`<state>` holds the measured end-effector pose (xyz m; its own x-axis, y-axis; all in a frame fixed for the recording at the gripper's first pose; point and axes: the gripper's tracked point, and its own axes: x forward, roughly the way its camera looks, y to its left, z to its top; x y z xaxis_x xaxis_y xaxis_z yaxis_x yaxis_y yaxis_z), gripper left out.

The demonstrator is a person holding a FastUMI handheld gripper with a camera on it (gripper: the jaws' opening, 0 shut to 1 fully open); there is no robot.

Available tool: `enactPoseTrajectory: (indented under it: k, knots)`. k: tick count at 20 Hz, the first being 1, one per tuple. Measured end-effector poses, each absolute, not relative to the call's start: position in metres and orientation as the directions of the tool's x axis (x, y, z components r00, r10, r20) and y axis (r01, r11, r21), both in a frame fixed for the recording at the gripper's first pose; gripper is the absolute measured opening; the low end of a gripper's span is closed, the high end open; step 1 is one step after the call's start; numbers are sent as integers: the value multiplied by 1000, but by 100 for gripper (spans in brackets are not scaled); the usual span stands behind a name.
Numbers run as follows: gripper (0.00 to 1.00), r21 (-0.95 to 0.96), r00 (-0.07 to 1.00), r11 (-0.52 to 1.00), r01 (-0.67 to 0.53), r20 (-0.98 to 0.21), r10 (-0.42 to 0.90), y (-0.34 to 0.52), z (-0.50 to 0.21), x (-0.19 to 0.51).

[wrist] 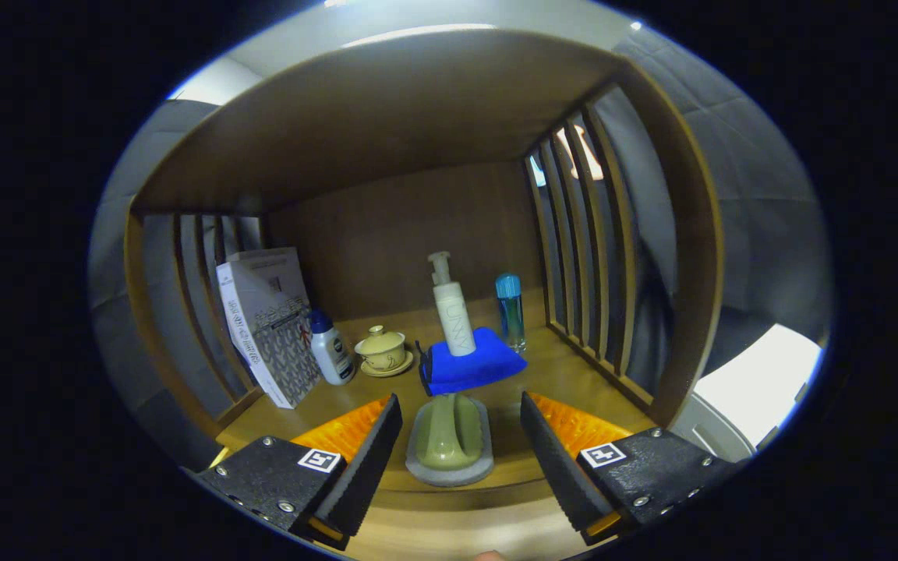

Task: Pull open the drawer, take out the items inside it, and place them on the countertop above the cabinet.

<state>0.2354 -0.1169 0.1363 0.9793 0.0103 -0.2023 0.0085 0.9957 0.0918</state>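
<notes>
Gripper view of a wooden desk [558, 374] top enclosed by slatted sides. The claw [461, 432] stands wide open and holds nothing; between its two fingers [371, 444], touching neither, lies a green brush [449, 436] with a raised central grip on a pale oval base. The brush appears to be one of the items to be set out; whether it has been released here or is about to be taken cannot be told. It looks light and rigid, probably smooth plastic, so the narrow upright grip is the likelier hold, squeezed across its sides rather than over the broad base. Beyond the fingers a pump bottle [453, 312] stands on a folded blue cloth [468, 362]; a small lidded cup [381, 351] sits to the left. The drawer lies outside this view.
</notes>
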Motion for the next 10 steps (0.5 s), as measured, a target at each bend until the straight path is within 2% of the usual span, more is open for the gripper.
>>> enactPoseTrajectory:
  k: [10]
  knots:
    - [95,-7,999,1000,-16,-51,15,-93,127,125]
